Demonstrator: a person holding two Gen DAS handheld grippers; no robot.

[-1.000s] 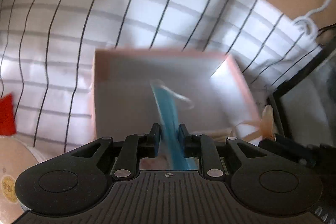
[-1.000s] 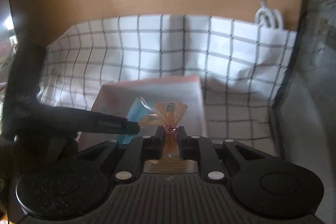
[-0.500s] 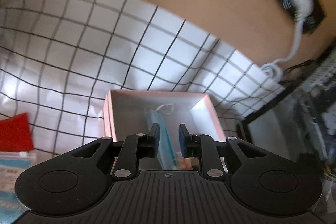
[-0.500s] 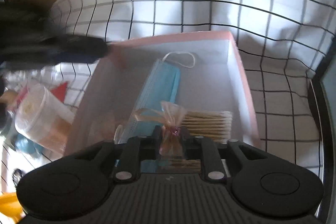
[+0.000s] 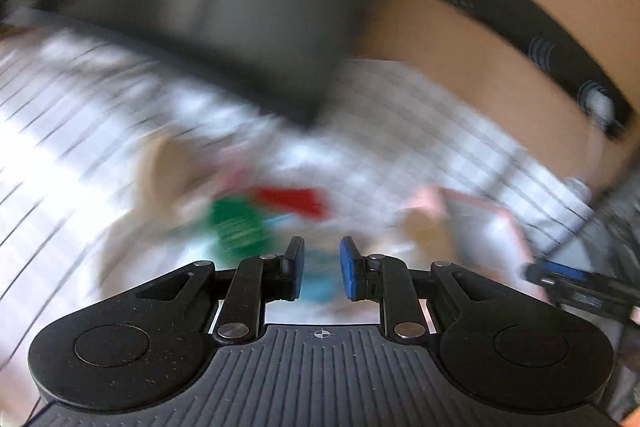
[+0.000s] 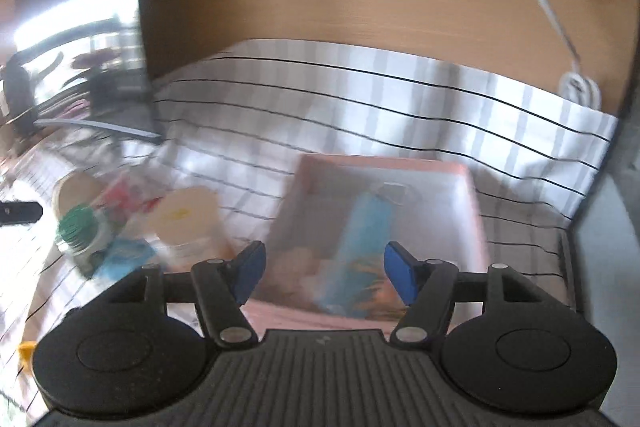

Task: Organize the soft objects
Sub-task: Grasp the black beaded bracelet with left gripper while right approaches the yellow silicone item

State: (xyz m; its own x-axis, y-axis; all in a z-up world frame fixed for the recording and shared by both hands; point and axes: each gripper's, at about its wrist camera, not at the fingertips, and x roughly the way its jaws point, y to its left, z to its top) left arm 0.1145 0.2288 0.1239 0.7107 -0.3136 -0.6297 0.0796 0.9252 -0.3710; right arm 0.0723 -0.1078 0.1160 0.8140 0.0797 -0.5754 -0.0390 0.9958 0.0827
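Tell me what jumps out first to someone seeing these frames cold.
In the right wrist view, the pink box on the checked cloth, with a blue face mask lying inside. The right gripper sits just in front, its fingers opening with nothing between them. To the left of the box is a blurred clutter, where a green-capped bottle stands out.

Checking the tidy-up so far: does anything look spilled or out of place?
Nothing stands out. The blue mask lies inside the pink box; a few items wait beside it on the checked cloth. Blur hides finer detail.
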